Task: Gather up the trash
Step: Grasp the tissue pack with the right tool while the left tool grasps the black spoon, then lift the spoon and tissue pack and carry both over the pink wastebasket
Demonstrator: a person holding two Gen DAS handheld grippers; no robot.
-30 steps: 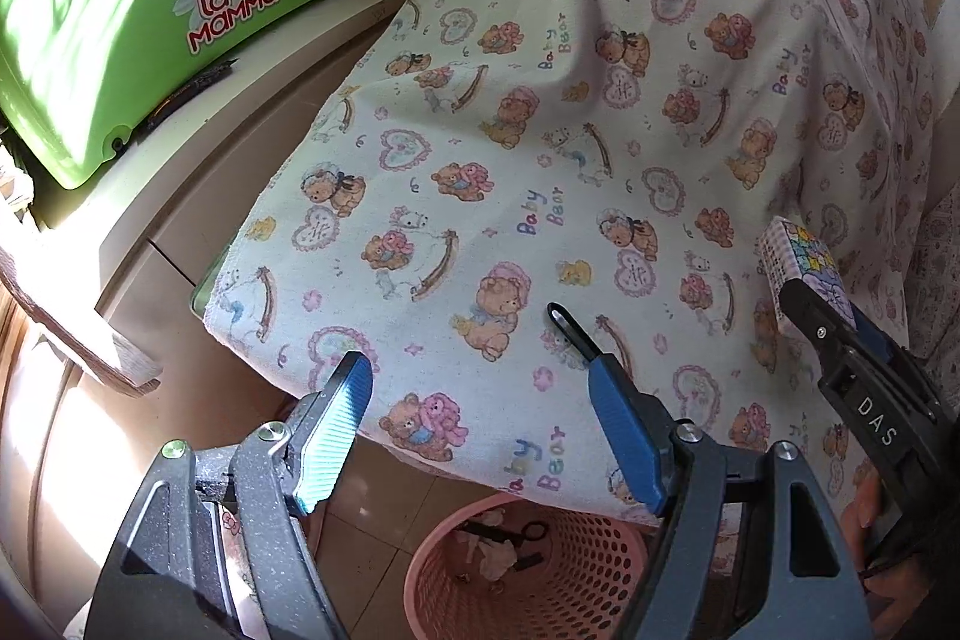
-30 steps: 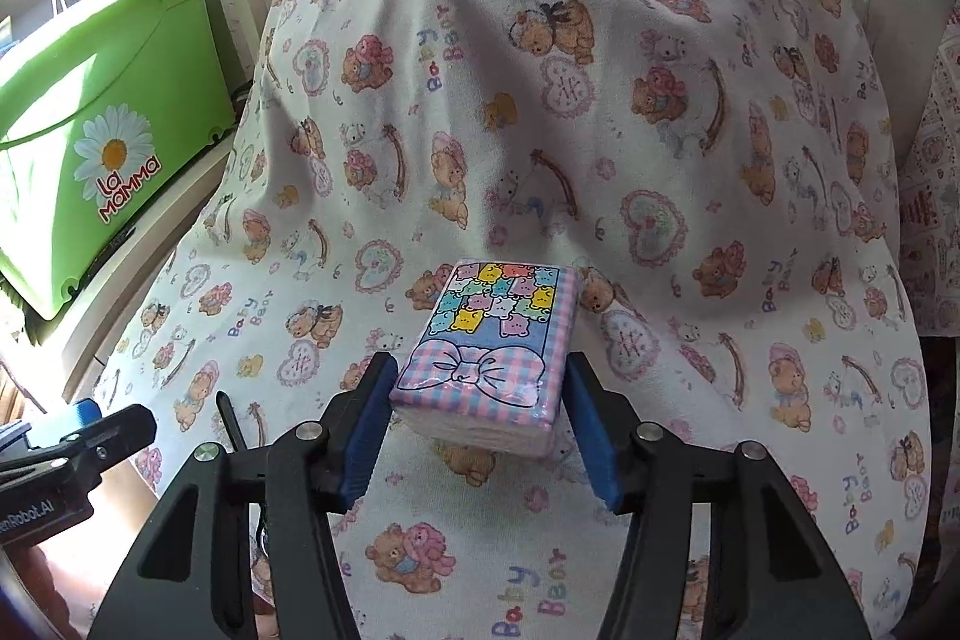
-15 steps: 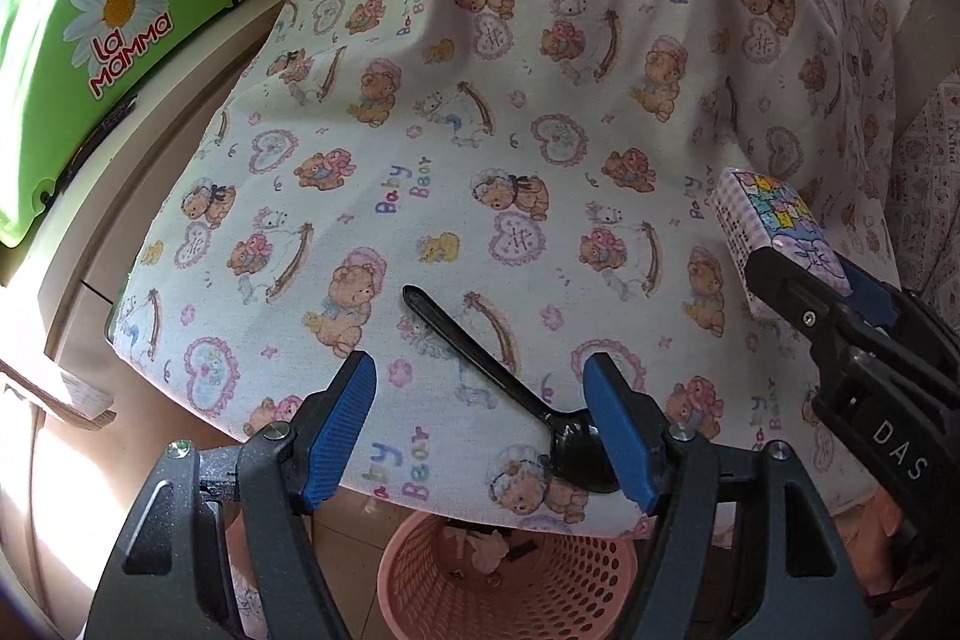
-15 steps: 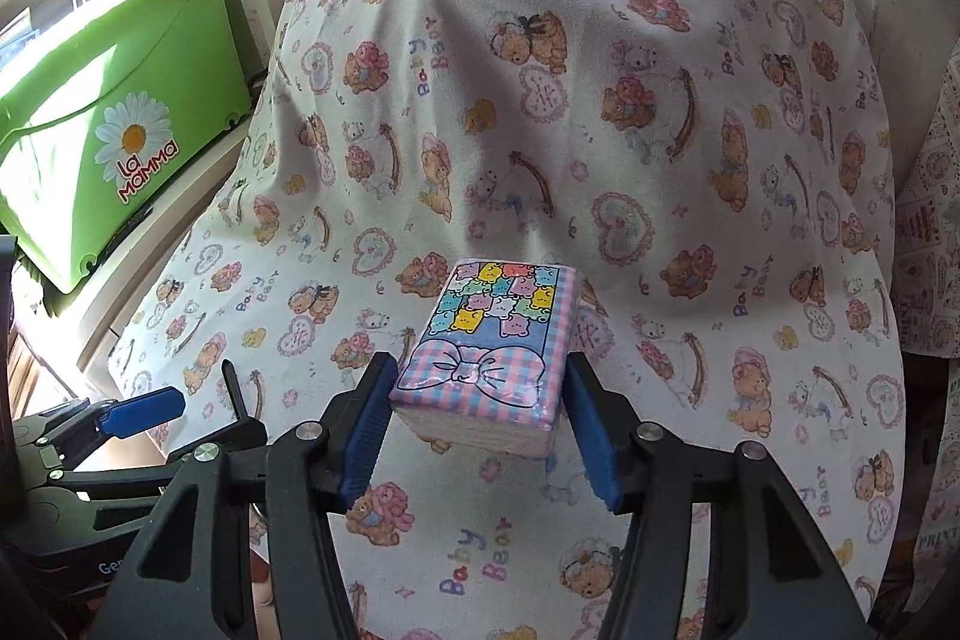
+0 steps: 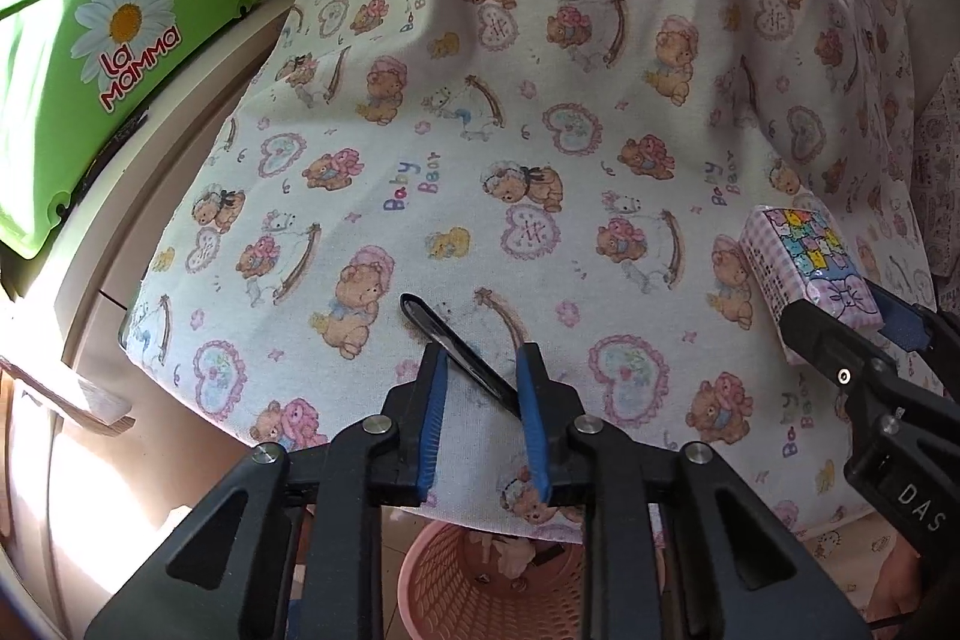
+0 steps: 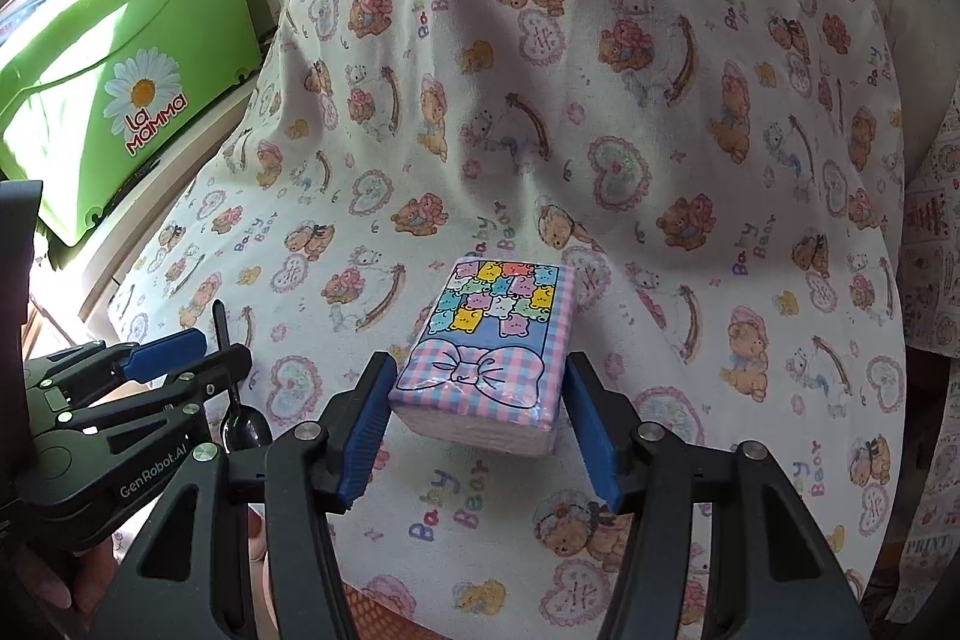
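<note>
A black plastic spoon (image 5: 447, 337) lies on the teddy-bear tablecloth (image 5: 540, 130) near its front edge. My left gripper (image 5: 483, 370) has closed in around the spoon's handle, its blue pads on either side of it. The spoon bowl shows under that gripper in the right wrist view (image 6: 243, 424). My right gripper (image 6: 474, 388) is shut on a pink checked tissue pack (image 6: 489, 349) and holds it above the cloth; the pack also shows in the left wrist view (image 5: 804, 268). A pink mesh trash basket (image 5: 474, 580) stands on the floor below the table edge.
A green plastic tub (image 5: 90, 28) marked "La Mamma" sits on a white ledge at the left. The basket holds some crumpled trash (image 5: 504, 550). A patterned cloth (image 6: 930, 244) hangs at the far right.
My left gripper has moved forward over the spoon and narrowed its jaws around the handle. My right gripper has kept hold of the tissue pack and shifted slightly.
</note>
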